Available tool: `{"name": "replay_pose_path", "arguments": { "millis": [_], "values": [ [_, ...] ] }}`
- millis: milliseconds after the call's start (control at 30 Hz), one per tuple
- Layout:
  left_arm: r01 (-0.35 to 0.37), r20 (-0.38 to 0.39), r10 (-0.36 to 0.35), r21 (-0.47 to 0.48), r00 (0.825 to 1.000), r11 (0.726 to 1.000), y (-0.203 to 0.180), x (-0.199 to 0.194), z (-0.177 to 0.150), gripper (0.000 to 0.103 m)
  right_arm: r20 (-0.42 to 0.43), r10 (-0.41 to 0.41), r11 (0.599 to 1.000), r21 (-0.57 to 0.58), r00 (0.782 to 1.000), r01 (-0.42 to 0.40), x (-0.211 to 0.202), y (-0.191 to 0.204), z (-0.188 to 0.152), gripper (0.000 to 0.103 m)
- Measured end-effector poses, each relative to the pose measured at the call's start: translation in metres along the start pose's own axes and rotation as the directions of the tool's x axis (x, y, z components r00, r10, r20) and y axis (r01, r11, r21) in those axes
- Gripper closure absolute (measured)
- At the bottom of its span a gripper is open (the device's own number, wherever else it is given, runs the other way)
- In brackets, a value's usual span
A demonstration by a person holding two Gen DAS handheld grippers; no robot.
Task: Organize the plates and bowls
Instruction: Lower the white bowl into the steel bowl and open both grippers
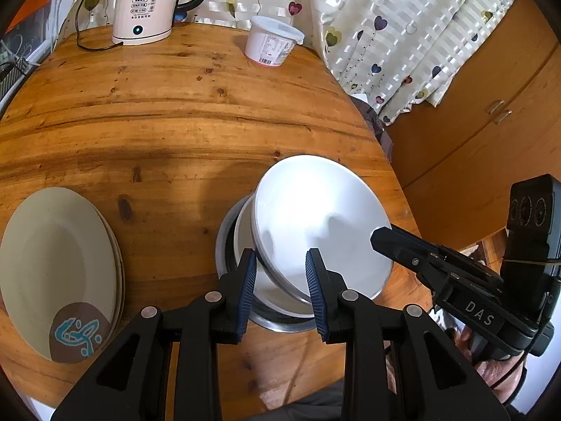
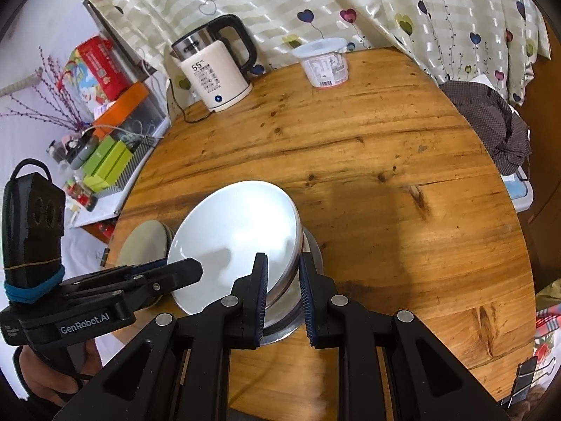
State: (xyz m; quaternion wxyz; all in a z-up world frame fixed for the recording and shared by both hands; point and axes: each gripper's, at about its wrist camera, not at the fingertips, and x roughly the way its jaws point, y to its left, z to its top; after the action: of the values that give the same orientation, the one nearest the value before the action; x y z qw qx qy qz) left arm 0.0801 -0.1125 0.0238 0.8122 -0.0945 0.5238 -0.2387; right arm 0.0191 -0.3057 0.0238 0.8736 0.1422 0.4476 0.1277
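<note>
Your left tool and right tool each clamp the tilted white bowl's rim, over the steel bowl on the table.

"55°C" on the kettle, "DAS" on the right gripper, "GenRobot.AI" on the left gripper

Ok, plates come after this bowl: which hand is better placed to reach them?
Left, likely: the plates lie beside the left gripper; the white bowl is between them and the right gripper.

Bright, sharp fisheye frames; glare on bowl.
</note>
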Motion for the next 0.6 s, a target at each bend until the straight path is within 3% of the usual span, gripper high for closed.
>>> {"name": "replay_pose_path", "arguments": {
  "millis": [600],
  "values": [
    [-0.042,0.007,0.042,0.022,0.999,0.999,-0.004,0.0037,-0.0062,0.073,-0.034,0.004,1.0,0.0,0.999,-0.004,0.0101,-0.0026,-0.0054,0.085]
  ]
}}
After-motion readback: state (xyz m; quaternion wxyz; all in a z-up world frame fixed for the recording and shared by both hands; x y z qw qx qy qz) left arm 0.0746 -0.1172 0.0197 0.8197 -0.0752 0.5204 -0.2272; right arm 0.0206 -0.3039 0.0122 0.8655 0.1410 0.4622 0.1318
